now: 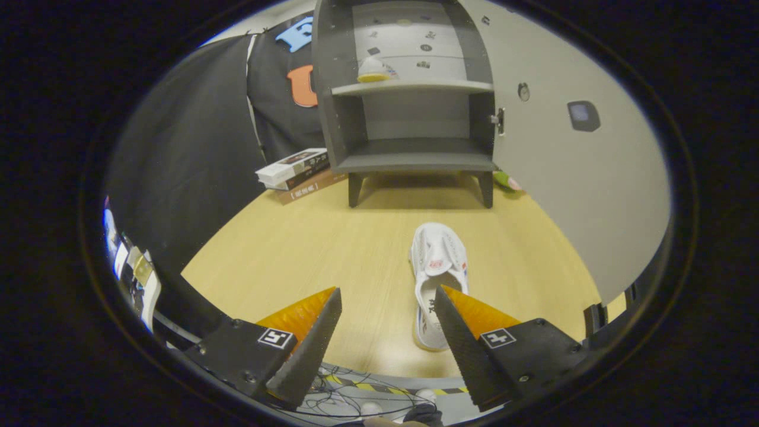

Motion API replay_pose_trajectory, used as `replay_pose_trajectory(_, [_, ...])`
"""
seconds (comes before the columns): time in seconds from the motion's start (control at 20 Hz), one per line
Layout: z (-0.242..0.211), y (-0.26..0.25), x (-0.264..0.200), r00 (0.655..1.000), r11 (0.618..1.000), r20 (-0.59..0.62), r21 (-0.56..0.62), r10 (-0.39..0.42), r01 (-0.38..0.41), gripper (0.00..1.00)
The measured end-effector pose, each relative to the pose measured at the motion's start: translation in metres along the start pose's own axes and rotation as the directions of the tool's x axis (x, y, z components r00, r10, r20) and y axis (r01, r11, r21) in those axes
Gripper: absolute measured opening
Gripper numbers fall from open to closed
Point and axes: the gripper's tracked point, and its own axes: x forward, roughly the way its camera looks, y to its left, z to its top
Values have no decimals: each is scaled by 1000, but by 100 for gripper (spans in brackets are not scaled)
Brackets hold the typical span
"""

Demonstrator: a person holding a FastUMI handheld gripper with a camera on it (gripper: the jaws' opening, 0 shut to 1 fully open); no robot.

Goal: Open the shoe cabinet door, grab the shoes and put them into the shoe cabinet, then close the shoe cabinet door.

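A white slip-on shoe (436,270) lies on the wooden table (308,249), toe pointing at the cabinet, its heel end partly behind my right finger (468,326). My gripper (388,296) is open, held above the table's near edge with nothing between its fingers. Beyond the shoe stands the dark grey shoe cabinet (409,101), its door (569,148) swung wide open to the right. A second white shoe with a yellow sole (375,70) rests on the cabinet's upper shelf. The lower shelf is bare.
A stack of books (296,172) lies left of the cabinet's legs. A small green and pink object (507,181) sits by the right rear leg, near the door. Cables (356,397) lie on the floor below the table's near edge.
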Motion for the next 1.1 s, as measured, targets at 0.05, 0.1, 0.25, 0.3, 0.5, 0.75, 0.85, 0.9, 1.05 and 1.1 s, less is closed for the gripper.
replay_pose_trajectory(0.05, [-3,-2,12,1000,1000,-18,11,-14,14,100])
replay_pose_trajectory(0.1, [-6,-4,22,999,999,-32,26,-22,23,100])
replay_pose_trajectory(0.25, [-7,-15,48,997,998,-57,36,-55,57,99])
replay_pose_trajectory(0.3, [-5,-17,56,996,997,-57,35,-61,63,99])
replay_pose_trajectory(0.5, [7,-20,85,998,997,-28,36,-64,65,99])
replay_pose_trajectory(0.75, [20,-21,104,999,1000,39,-1,5,-5,99])
replay_pose_trajectory(0.85, [20,-10,112,997,997,28,-5,75,-75,98])
replay_pose_trajectory(0.9, [20,-11,114,996,997,28,-24,80,-79,98])
replay_pose_trajectory(1.05, [27,-19,119,997,998,38,-28,66,-65,80])
replay_pose_trajectory(1.1, [28,-27,121,998,999,39,-12,40,-40,72])
